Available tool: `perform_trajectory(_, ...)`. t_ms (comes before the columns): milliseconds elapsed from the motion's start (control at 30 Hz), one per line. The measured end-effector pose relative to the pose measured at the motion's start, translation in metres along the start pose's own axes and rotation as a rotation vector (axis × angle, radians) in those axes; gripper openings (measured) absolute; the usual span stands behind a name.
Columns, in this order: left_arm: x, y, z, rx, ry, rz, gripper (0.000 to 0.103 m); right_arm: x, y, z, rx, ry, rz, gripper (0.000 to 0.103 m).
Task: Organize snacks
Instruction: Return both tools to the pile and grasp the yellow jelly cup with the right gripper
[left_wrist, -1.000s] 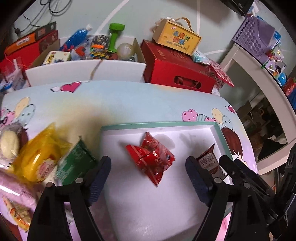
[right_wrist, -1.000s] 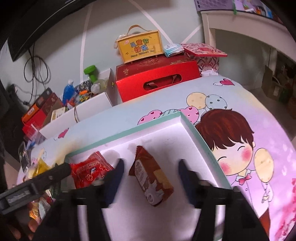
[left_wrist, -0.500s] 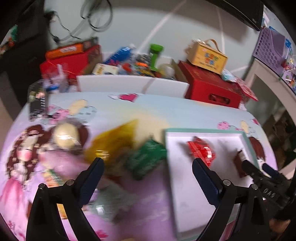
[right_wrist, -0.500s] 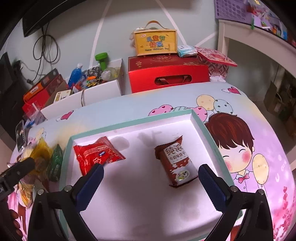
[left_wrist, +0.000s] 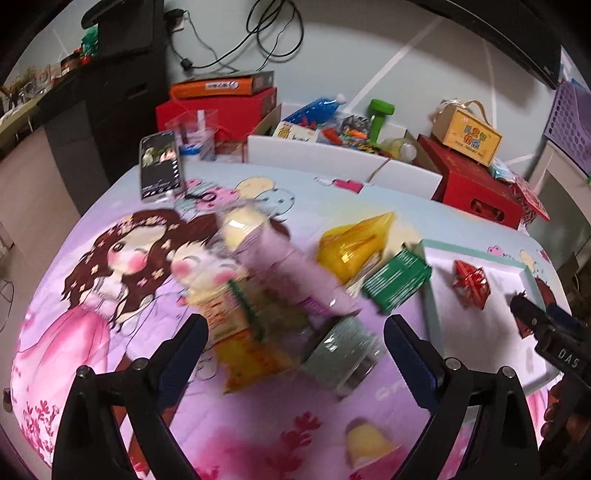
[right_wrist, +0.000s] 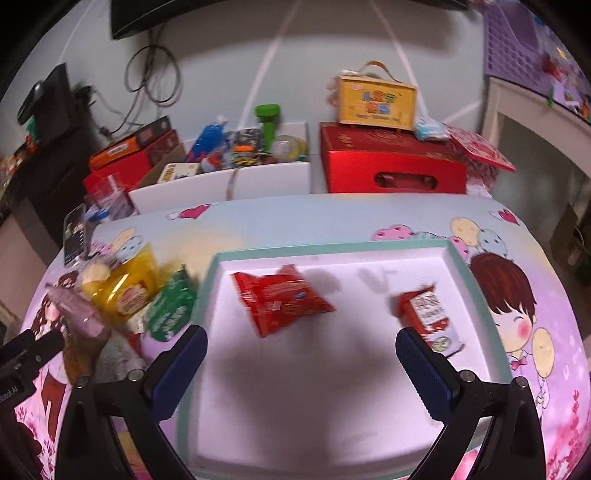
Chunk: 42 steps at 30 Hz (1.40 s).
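A white tray with a teal rim (right_wrist: 332, 406) lies on the cartoon tablecloth and holds a red snack packet (right_wrist: 280, 299) and a brown-red biscuit packet (right_wrist: 430, 317). My right gripper (right_wrist: 301, 354) is open and empty, above the tray's front half. Left of the tray lies a pile of snacks: a green packet (left_wrist: 397, 280), a yellow bag (left_wrist: 352, 247), a lilac packet (left_wrist: 291, 273), a yellow-orange packet (left_wrist: 245, 332) and a silver-green one (left_wrist: 340, 354). My left gripper (left_wrist: 295, 350) is open and empty, over this pile. The tray (left_wrist: 495, 343) shows at the right in the left wrist view.
A phone (left_wrist: 160, 164) lies at the table's far left edge. Behind the table stand a white box of odds and ends (right_wrist: 236, 162), a red carton (right_wrist: 391, 166) with a yellow gift box (right_wrist: 376, 99) on it, and red and orange boxes (left_wrist: 221, 99).
My left gripper has swung left from over the tray to over the snack pile. My right gripper has let go of the brown-red packet, opened wide and drawn back.
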<state>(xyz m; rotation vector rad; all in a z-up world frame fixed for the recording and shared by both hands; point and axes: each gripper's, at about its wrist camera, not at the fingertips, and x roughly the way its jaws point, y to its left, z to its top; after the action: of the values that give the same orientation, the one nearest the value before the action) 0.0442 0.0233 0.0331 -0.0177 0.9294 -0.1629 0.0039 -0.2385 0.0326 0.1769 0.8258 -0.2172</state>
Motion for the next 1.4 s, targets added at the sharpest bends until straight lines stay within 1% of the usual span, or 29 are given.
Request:
perform_trajectory(100, 0.000, 0.010, -0.007, 0.012, 0.036, 0.018, 0.096, -0.003, 0.012, -0.002, 0.012, -0.012, 0.060, 0.103)
perform_trajectory(167, 0.000, 0.017, -0.009, 0.016, 0.055, 0.044, 0.096, -0.003, 0.022, -0.004, 0.018, -0.012, 0.109, 0.103)
perform_trajectory(200, 0.000, 0.021, -0.010, 0.014, 0.056, 0.062, 0.096, -0.003, 0.026, -0.005, 0.016, -0.012, 0.120, 0.103)
perform_trajectory(267, -0.003, 0.028, -0.009, 0.002, 0.052, 0.079, 0.096, -0.004, 0.038, -0.009, 0.006, -0.022, 0.120, 0.103)
perform_trajectory(333, -0.007, 0.034, -0.009, -0.015, 0.045, 0.068, 0.096, -0.006, 0.048, -0.012, -0.014, -0.023, 0.130, 0.103)
perform_trajectory(433, -0.011, 0.041, -0.010, -0.033, 0.040, 0.067, 0.096, -0.010, 0.059, -0.016, -0.044, -0.035, 0.108, 0.103)
perform_trajectory(500, -0.011, 0.044, -0.012, -0.035, 0.052, 0.065, 0.096, -0.011, 0.063, -0.019, -0.055, -0.029, 0.118, 0.103)
perform_trajectory(633, -0.004, 0.046, -0.016, -0.021, 0.094, 0.081, 0.096, -0.009, 0.070, -0.027, -0.059, 0.009, 0.150, 0.103)
perform_trajectory(700, -0.002, 0.047, -0.017, -0.005, 0.108, 0.103, 0.096, -0.009, 0.075, -0.032, -0.071, 0.038, 0.158, 0.103)
perform_trajectory(767, -0.001, 0.047, -0.018, 0.011, 0.118, 0.118, 0.096, -0.007, 0.081, -0.038, -0.079, 0.085, 0.156, 0.103)
perform_trajectory(900, 0.005, 0.053, -0.021, 0.014, 0.167, 0.103, 0.096, -0.003, 0.094, -0.052, -0.114, 0.149, 0.140, 0.103)
perform_trajectory(967, 0.008, 0.054, -0.023, 0.017, 0.189, 0.109, 0.096, -0.002, 0.101, -0.059, -0.129, 0.178, 0.148, 0.103)
perform_trajectory(1067, 0.015, 0.056, -0.027, 0.029, 0.234, 0.125, 0.096, -0.002, 0.110, -0.068, -0.159, 0.198, 0.158, 0.103)
perform_trajectory(1233, 0.024, 0.058, -0.032, 0.025, 0.277, 0.101, 0.096, -0.005, 0.122, -0.077, -0.195, 0.213, 0.187, 0.103)
perform_trajectory(1300, 0.024, 0.058, -0.031, 0.020, 0.278, 0.095, 0.096, -0.004, 0.126, -0.079, -0.205, 0.221, 0.200, 0.099)
perform_trajectory(1333, 0.023, 0.058, -0.031, 0.018, 0.276, 0.092, 0.096, -0.004, 0.128, -0.081, -0.207, 0.224, 0.208, 0.094)
perform_trajectory(1400, 0.023, 0.059, -0.031, 0.013, 0.273, 0.088, 0.096, -0.001, 0.131, -0.083, -0.217, 0.238, 0.228, 0.092)
